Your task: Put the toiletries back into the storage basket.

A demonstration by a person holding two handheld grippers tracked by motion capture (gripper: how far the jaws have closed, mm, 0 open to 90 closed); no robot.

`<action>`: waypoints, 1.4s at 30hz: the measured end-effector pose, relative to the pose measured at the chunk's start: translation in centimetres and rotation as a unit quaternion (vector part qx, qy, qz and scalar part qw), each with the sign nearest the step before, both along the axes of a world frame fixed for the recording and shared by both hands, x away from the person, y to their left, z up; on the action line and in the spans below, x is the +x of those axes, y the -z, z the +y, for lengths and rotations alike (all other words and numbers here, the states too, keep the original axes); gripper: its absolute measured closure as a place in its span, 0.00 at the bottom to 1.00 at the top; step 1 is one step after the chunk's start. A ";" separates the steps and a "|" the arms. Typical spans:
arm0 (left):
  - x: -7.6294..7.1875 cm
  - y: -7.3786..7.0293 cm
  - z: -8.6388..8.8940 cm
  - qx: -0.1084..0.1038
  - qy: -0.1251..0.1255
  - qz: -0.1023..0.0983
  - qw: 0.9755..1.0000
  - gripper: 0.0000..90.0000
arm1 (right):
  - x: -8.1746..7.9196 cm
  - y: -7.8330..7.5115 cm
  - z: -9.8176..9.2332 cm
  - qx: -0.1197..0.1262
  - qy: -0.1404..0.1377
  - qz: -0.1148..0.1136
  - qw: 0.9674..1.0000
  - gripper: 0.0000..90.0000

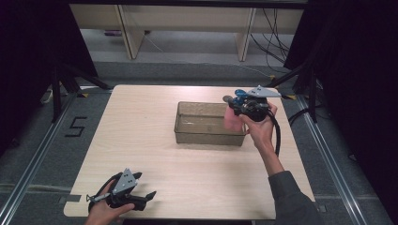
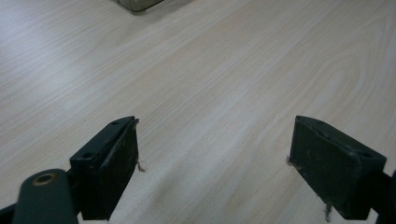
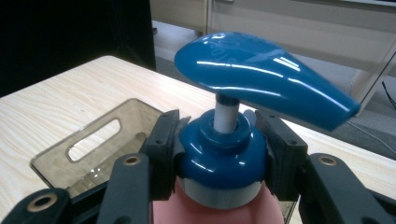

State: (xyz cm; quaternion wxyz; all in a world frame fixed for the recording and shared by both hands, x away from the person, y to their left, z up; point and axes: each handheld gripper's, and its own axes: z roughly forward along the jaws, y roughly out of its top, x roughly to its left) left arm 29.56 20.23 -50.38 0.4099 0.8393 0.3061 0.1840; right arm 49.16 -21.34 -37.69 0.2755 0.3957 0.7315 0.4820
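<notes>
The right gripper (image 1: 238, 108) is clamping a pink pump bottle (image 3: 224, 163) by its blue collar, just under the pump head. The bottle (image 1: 231, 119) is hanging at the 3 o'clock end of the clear bin (image 1: 206, 123). The left gripper (image 1: 149, 196) is resting at the table's (image 1: 197, 173) 7 o'clock corner, with its jaws standing wide apart and holding nothing.

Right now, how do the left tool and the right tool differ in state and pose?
1. The left tool has its jaws wide apart with bare table between them; the right tool is shut on the pump bottle at its blue collar.
2. The left tool sits low at the table's near edge; the right tool is held up by the clear bin, at its right end.
Shared: each is in a person's hand, with black jaws.
</notes>
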 end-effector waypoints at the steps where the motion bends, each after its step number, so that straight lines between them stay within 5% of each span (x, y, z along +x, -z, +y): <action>1: 0.1 0.0 0.1 0.003 0.001 -0.001 1.000 0.17 | 0.1 0.2 0.0 0.001 -0.003 0.003 1.000 0.59; 6: -0.1 0.2 -0.2 -0.017 -0.003 0.004 1.000 0.17 | 0.3 0.8 -0.1 -0.004 0.005 0.013 1.000 0.59; 7: 0.0 0.1 0.0 -0.001 0.000 0.003 1.000 0.17 | 0.5 1.0 -0.3 -0.013 0.000 0.003 1.000 0.59; 9: 0.0 0.1 -0.2 -0.015 -0.009 0.002 1.000 0.17 | 0.5 1.3 -0.2 -0.006 0.000 0.016 1.000 0.59; 12: 0.1 0.0 0.1 0.003 0.003 -0.002 1.000 0.17 | 0.6 1.9 -0.2 -0.006 0.001 0.017 1.000 0.59; 14: 0.0 0.2 -0.1 -0.016 -0.006 0.006 1.000 0.17 | 0.5 2.3 -0.3 -0.006 0.007 0.020 1.000 0.59; 18: 0.1 0.1 0.1 0.004 0.003 -0.002 1.000 0.17 | 0.5 2.9 -0.4 -0.003 0.003 0.022 1.000 0.59; 20: 0.0 0.2 -0.1 -0.015 -0.005 0.007 1.000 0.17 | 0.5 3.1 -0.5 -0.007 0.002 0.018 1.000 0.59; 23: 0.1 0.1 0.1 0.004 0.002 -0.002 1.000 0.17 | 0.5 3.5 -0.5 -0.005 0.004 0.024 1.000 0.59; 25: 0.0 0.2 -0.1 -0.015 -0.006 0.007 1.000 0.17 | 0.3 3.7 -0.5 -0.001 0.005 0.035 0.999 0.59; 30: 0.1 0.1 0.1 0.003 0.002 -0.002 1.000 0.17 | 0.5 4.2 -0.6 -0.002 0.004 0.023 1.000 0.59; 32: 0.0 0.2 -0.1 -0.015 -0.006 0.007 1.000 0.17 | 0.4 4.3 -0.6 -0.009 0.002 0.031 0.999 0.59; 35: 0.1 0.1 0.1 0.003 0.003 -0.003 1.000 0.17 | 0.4 4.6 -0.6 -0.003 0.003 0.033 0.999 0.59; 38: 0.0 0.2 -0.1 -0.015 -0.007 0.004 1.000 0.17 | 0.3 4.8 -0.6 -0.002 0.004 0.035 0.999 0.59; 42: 0.1 0.1 0.1 0.005 0.000 -0.001 1.000 0.17 | 0.3 5.3 -0.6 -0.006 0.003 0.040 0.999 0.59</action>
